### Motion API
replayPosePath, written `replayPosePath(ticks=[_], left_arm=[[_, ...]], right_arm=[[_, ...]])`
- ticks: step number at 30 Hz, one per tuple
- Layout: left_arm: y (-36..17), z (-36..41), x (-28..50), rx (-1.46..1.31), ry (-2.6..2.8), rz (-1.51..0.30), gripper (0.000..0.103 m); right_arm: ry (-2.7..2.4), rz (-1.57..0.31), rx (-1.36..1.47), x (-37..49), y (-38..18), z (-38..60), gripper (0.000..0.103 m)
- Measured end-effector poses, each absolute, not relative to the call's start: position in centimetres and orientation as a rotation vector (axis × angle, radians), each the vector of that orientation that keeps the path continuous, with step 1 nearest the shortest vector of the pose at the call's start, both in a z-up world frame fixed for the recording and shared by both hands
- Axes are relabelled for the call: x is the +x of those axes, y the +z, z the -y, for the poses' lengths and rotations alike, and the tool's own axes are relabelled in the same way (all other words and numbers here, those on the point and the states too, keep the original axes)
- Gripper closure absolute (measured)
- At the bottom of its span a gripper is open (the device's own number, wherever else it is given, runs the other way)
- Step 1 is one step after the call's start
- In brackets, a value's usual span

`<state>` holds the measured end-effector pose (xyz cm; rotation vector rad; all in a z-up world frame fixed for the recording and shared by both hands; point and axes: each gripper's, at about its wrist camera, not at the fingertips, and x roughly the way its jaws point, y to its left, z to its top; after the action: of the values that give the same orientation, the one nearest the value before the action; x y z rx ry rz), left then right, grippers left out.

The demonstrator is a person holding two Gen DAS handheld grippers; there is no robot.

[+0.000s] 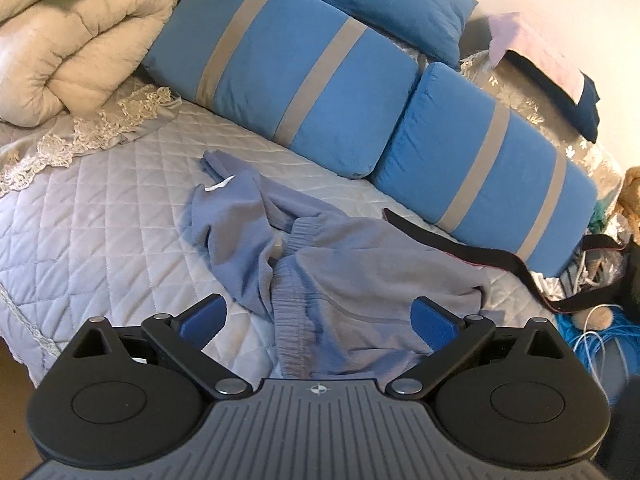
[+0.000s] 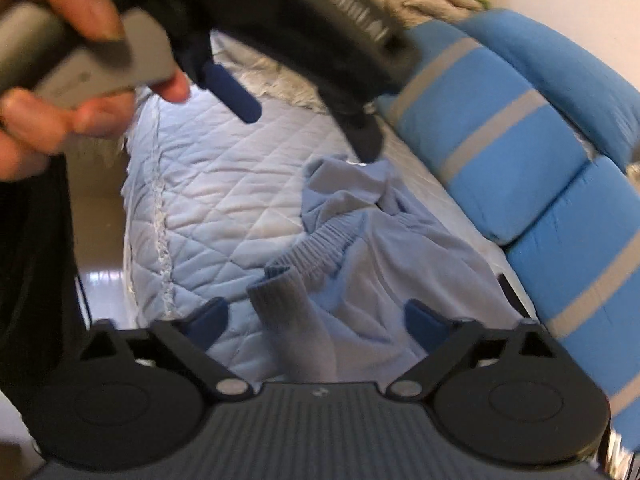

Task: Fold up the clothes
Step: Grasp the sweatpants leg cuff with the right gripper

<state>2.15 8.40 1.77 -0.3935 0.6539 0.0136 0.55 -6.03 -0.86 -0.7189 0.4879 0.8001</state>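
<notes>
Sweatshirt (image 1: 320,272), pale blue, lies crumpled on the quilted bedspread (image 1: 100,220), the landmark for everything else noted. A small white mark (image 1: 219,184) shows on the garment's far fold. Ribbed hem band (image 1: 292,312) runs through the middle of the heap toward the camera.

Left gripper (image 1: 320,316) hangs over the near edge of the sweatshirt, jaws spread wide, blue pads (image 1: 204,320) on either side of the cloth and not pressing it. Nothing held.

Right gripper (image 2: 316,320) also stands wide apart above the same garment. A ribbed sleeve cuff (image 2: 276,284) rises between its pads, but neither pad touches it. In the right wrist view the left gripper appears again from outside, up top and blurred, a person's hand (image 2: 52,92) wrapped round its grey handle (image 2: 100,64); one blue fingertip (image 2: 232,92) points down over the bedspread.

Behind the sweatshirt, along the far side of the bedspread, two blue bolster cushions (image 1: 288,80) with grey stripes lie end to end. A plain blue pillow (image 1: 360,0) sits behind them. A cream duvet (image 1: 72,40), rolled, occupies the bedspread's far left corner, with lace trim (image 1: 100,128) below it. A black strap (image 1: 460,248) trails across the bedspread just right of the sweatshirt, in front of the second cushion. Blue cord (image 1: 600,340) is heaped off the right edge.
</notes>
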Motion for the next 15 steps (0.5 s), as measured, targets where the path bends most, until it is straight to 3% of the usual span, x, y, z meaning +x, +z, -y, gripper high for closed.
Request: replayPosePath(ticks=[15], left_arm=[[1.5,-9.6,2.0,-0.496,0.008,-0.636,0.003]], right_arm=[[0.986,-0.573,-0.857,2.2,-2.9,2.7,0.043]])
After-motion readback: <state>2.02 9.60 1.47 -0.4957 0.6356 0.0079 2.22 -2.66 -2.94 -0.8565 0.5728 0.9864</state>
